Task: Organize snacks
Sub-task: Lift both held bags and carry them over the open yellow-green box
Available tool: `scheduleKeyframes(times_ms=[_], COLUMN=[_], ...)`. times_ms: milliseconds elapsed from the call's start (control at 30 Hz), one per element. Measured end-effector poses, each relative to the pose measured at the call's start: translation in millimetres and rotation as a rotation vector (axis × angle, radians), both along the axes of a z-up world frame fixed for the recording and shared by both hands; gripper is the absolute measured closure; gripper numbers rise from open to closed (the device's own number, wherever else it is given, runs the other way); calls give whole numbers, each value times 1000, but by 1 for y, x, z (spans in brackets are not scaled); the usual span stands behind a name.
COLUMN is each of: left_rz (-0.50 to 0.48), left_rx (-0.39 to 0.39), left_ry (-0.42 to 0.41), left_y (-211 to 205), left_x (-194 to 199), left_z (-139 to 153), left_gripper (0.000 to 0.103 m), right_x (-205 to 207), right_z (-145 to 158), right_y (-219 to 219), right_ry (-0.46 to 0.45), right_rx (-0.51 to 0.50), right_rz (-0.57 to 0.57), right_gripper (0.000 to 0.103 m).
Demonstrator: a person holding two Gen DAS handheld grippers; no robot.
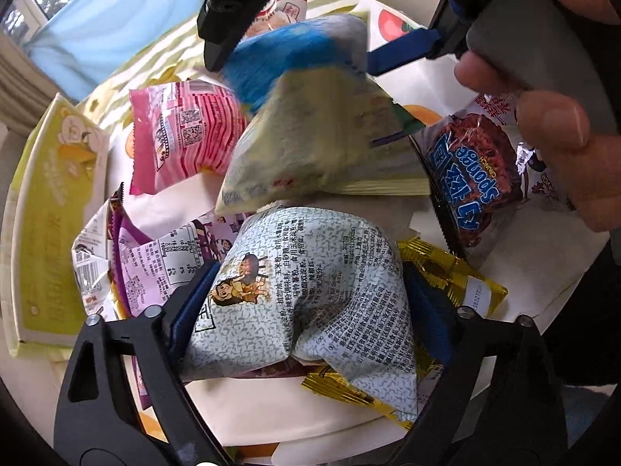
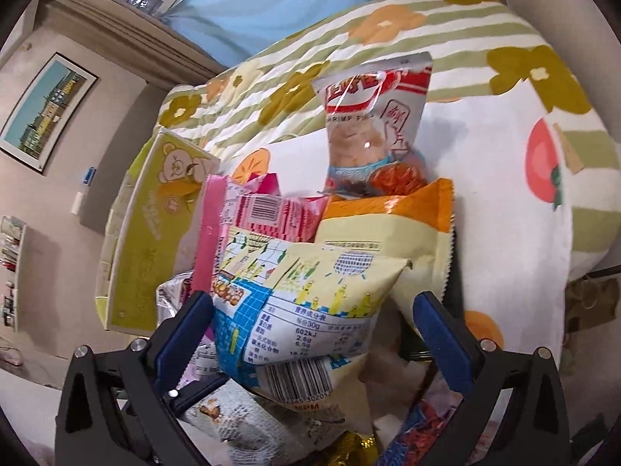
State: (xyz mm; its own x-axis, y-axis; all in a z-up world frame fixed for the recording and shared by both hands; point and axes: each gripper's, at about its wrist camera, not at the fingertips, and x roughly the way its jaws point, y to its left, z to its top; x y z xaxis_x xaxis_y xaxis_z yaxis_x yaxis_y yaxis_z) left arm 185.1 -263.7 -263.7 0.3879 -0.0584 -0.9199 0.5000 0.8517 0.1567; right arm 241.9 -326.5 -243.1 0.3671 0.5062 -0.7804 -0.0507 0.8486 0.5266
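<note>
Listing a heap of snack packets piled on a white surface [image 1: 543, 283] that stands by a bed with a green-striped, flower-printed quilt [image 2: 388, 50]. Left gripper [image 1: 306, 310]: its blue pads press both sides of a pale grey packet [image 1: 310, 272] printed with black text and a small cartoon figure; the packet's sides crumple inward at the pads, so it is gripped. Under that packet lie a gold foil wrapper [image 1: 454, 272] and a purple-and-pink packet [image 1: 155, 260]. A pink striped packet [image 1: 186, 132] sits further back, beside a yellow-green box [image 1: 54, 209] bearing a bear drawing. A dark red packet with blue lettering [image 1: 477, 178] lies to the right, under the fingers of a hand [image 1: 555, 128]. Right gripper [image 2: 310, 334]: a yellow-and-blue packet [image 2: 302, 303] with a nutrition table and barcode hangs between its blue pads; the left pad meets the packet's edge, the right pad stands apart from it, and whether the jaws truly pinch it I cannot tell. In the left wrist view this same packet appears blurred, high over the heap, between the other gripper's fingers. Behind it stand an orange-topped cream packet [image 2: 392, 217] and, upright on the quilt, a red-and-white shrimp snack bag [image 2: 372, 124].
</note>
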Motion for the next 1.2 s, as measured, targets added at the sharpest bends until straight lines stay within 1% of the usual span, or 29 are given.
scheduleKeyframes(times_ms=[100, 167, 200, 233, 267, 333, 367, 467, 633, 800, 1000, 1200], left_rz=[1, 3, 3, 3, 5, 7, 9, 11, 8, 7, 24, 84], left_rx=[-3, -5, -5, -5, -7, -8, -10, -15, -18, -45, -68, -81], left_ry=[12, 15, 16, 16, 17, 18, 18, 17, -12, -65, -148, -241], left_y=[5, 4, 3, 4, 4, 4, 5, 6, 6, 8, 14, 40], left_x=[5, 4, 1, 1, 1, 2, 2, 2, -5, -14, -21, -20], left_z=[-1, -1, 0, 1, 1, 2, 3, 6, 20, 45, 80, 119], left_gripper=[21, 23, 23, 23, 24, 24, 24, 24, 24, 24, 24, 24], right_x=[3, 4, 4, 4, 4, 3, 2, 0, -7, -14, -26, -28], right_z=[-5, -6, -6, -6, -6, -4, -3, 1, 14, 36, 71, 115], right_y=[3, 5, 6, 7, 6, 4, 3, -2, -11, -16, -19, -11], right_ry=[18, 16, 11, 8, 7, 0, -4, -8, -40, -80, -146, -245], right_rx=[23, 18, 9, 4, -4, -3, 1, 8, 22, 20, 19, 16], right_rz=[16, 22, 26, 28, 30, 38, 35, 27, -10, -36, -61, -47], right_gripper=[0, 0, 2, 6, 15, 24, 31, 39, 42, 42, 42, 42])
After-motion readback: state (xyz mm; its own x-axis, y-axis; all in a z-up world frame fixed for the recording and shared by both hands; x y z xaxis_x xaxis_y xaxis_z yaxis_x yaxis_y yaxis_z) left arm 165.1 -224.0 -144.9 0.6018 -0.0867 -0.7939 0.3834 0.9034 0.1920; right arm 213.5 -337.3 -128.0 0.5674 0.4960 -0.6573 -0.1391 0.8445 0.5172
